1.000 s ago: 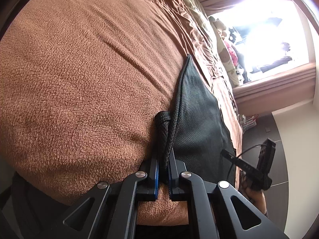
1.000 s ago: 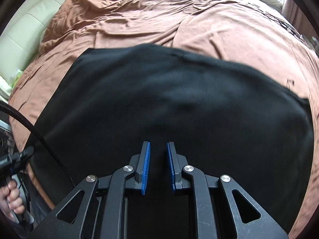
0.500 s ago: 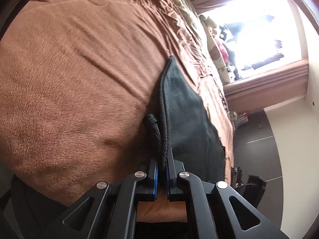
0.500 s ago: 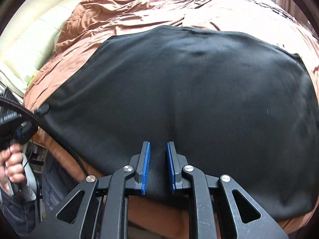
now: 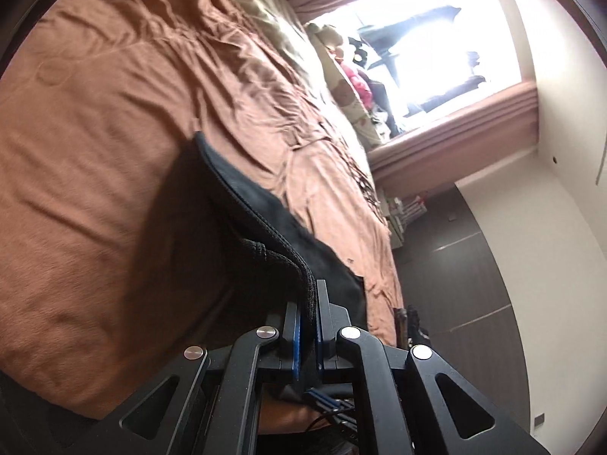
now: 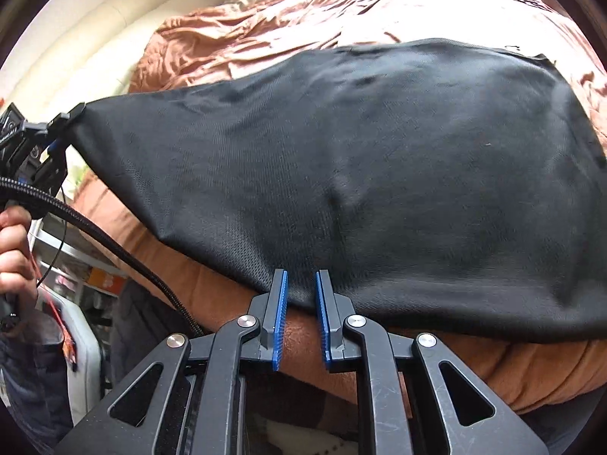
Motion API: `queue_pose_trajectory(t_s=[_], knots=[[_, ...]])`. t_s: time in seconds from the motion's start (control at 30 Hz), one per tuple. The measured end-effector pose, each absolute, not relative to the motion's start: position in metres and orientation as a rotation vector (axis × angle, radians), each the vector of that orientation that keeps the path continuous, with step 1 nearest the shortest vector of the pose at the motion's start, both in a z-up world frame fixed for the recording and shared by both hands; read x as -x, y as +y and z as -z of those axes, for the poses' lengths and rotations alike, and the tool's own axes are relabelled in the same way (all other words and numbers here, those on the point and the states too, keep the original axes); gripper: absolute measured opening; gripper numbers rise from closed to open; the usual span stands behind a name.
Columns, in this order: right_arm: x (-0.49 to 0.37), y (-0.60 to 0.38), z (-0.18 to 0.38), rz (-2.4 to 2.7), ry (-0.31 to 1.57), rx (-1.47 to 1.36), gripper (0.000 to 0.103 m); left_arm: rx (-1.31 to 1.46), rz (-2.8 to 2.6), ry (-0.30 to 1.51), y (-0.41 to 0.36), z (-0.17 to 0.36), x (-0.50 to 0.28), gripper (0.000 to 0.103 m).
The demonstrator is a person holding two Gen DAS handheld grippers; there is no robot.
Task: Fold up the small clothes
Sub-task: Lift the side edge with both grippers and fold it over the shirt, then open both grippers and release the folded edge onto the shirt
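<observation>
Two grippers work one black garment (image 6: pixel 379 174) spread over the brown blanket (image 5: pixel 95 174) at the bed's near edge. Nearest, the right gripper (image 6: pixel 301 284) has just been closing, its jaws narrow around the near hem without pressing it. Farther left, the left gripper (image 5: pixel 307 303) pinches a corner, raised off the blanket, a hand (image 6: pixel 13 250) behind it.

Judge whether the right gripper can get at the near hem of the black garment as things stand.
Probably yes: the right gripper has its fingertips at the black garment's near hem, pads apart, and nothing lies between them over the brown blanket.
</observation>
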State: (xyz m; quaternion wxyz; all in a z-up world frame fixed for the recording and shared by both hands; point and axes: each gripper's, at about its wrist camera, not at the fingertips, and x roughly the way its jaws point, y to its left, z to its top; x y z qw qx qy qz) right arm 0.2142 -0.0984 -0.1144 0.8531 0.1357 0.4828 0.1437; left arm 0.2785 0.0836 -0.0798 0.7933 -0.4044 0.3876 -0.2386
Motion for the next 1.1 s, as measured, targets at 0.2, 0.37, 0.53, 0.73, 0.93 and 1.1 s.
queue_pose_trajectory(t_s=[0.2,0.37,0.53,0.73,0.93,1.1], knots=[[-0.197,-0.136,0.093,-0.267,0.931,-0.299,0.012,0.804,0.601,0.830,0.039,0.047,-0.298,0.005],[-0.182,-0.159,0.077,-0.233,0.878,-0.297,0.012,0.742,0.677,0.837,0.002,0.028,-0.311,0.005],[-0.170,-0.173,0.071,-0.209,0.869,-0.295,0.026,0.678,0.734,0.848,-0.033,0.011,-0.319,0.005],[-0.159,-0.189,0.067,-0.185,0.835,-0.334,0.047,0.632,0.787,0.871,-0.070,0.004,-0.324,0.005],[-0.144,-0.214,0.065,-0.156,0.827,-0.378,0.047,0.585,0.837,0.914,-0.112,0.007,-0.325,0.005],[-0.132,-0.230,0.062,-0.137,0.827,-0.397,0.047,0.541,0.880,0.961,-0.152,0.016,-0.322,0.005]])
